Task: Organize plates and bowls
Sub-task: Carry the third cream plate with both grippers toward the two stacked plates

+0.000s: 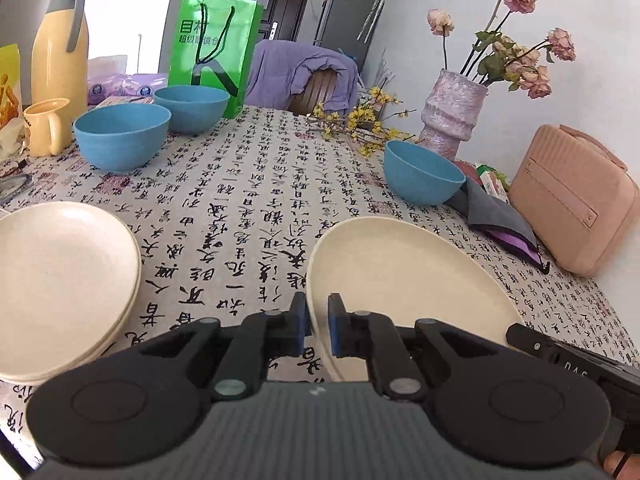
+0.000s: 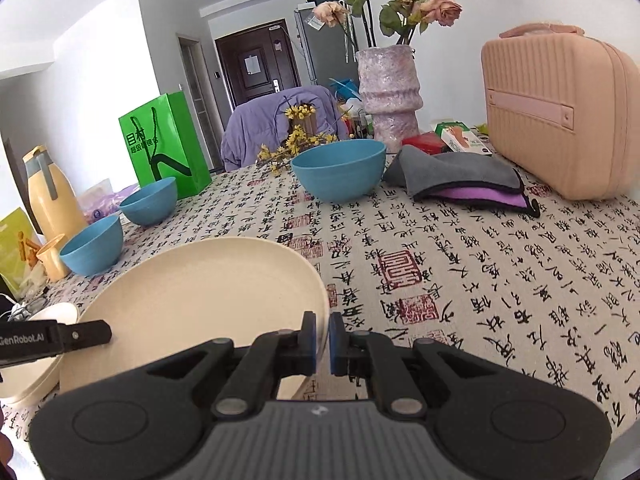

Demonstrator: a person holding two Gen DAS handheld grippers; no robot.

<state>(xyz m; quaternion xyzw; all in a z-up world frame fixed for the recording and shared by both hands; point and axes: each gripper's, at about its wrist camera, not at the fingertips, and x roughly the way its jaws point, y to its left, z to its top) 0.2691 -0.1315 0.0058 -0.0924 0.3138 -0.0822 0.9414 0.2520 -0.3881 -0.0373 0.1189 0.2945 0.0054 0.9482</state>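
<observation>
Above the calligraphy-print tablecloth: one round cream plastic plate, pinched at opposite rims by my left gripper and right gripper, both clamped narrow. Risk: thin-edge grips slipping if I tilt unevenly near the stacked cream plates.

A green paper bag, yellow thermos, pink case, grey cloth and flower vase stand on the calligraphy-print worktop.
</observation>
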